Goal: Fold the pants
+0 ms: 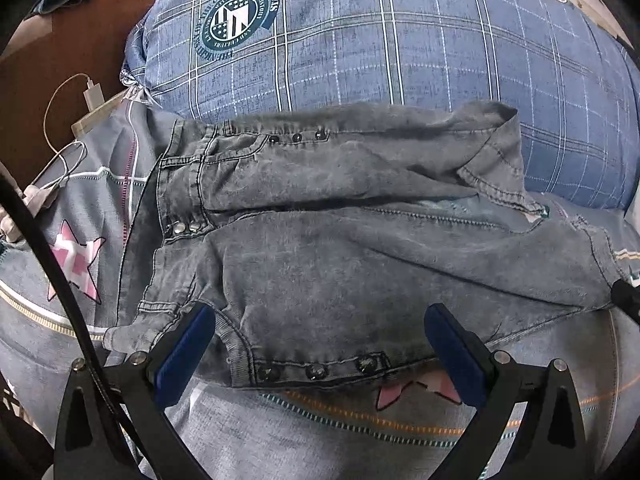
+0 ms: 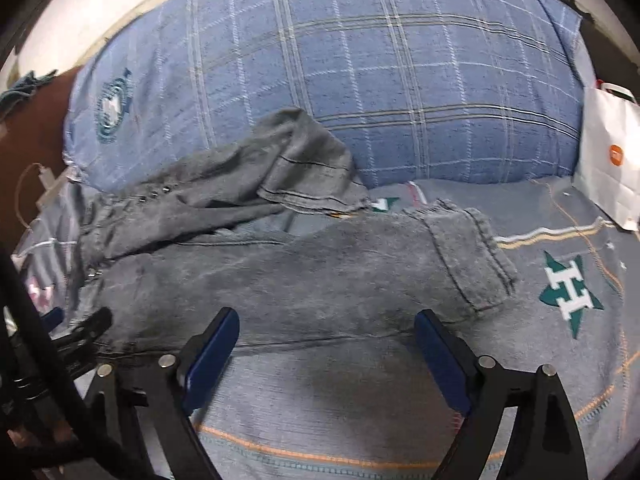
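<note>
Grey denim pants [image 1: 320,248] lie spread on the bed, waistband with studs to the left and near edge, both legs running to the right. The far leg is bunched with its cuff turned up against the pillow. My left gripper [image 1: 320,344] is open and empty, its blue pads straddling the near studded edge of the pants. In the right wrist view the pants [image 2: 304,272] stretch across the middle, with the near leg's cuff [image 2: 472,256] at the right. My right gripper [image 2: 326,344] is open and empty just above the near leg's front edge.
A large blue plaid pillow [image 1: 380,36] lies behind the pants. The bedsheet [image 2: 568,292] is grey-blue with star prints. A white charger and cable [image 1: 92,96] sit on the brown table at the left. A white paper bag [image 2: 608,156] stands at the right.
</note>
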`<action>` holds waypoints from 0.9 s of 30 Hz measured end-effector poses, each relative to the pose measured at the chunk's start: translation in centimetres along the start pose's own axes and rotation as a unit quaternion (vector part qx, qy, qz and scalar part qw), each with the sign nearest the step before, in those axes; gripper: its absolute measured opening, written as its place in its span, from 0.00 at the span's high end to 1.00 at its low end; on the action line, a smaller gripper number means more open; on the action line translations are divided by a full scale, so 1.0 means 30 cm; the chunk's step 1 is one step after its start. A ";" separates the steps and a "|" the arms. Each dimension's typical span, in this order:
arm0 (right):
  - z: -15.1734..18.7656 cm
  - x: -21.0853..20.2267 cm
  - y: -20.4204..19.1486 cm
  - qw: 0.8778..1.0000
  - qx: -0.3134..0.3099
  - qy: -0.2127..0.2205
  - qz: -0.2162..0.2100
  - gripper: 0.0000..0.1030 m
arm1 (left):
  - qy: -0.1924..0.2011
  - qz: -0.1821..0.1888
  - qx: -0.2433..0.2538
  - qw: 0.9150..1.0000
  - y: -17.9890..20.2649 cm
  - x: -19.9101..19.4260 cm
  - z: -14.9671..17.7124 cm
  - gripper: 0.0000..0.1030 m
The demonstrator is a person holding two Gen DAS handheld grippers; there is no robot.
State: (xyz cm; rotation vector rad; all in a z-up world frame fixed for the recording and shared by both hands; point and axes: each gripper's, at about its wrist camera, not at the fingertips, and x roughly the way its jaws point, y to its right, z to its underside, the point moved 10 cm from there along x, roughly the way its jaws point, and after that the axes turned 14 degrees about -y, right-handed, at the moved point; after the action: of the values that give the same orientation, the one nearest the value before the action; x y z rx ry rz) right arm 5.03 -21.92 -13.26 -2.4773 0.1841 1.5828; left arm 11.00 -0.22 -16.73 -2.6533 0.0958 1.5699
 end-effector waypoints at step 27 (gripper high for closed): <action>0.086 0.203 0.121 0.994 0.060 -0.096 -0.006 0.24 | -0.105 0.090 0.005 0.990 0.145 0.136 0.134 0.00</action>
State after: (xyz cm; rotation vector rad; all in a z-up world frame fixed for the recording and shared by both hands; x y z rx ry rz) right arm 4.56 -24.85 -20.20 -2.2171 0.2270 1.7387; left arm 9.10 -4.32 -22.32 -2.5135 0.3394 1.8872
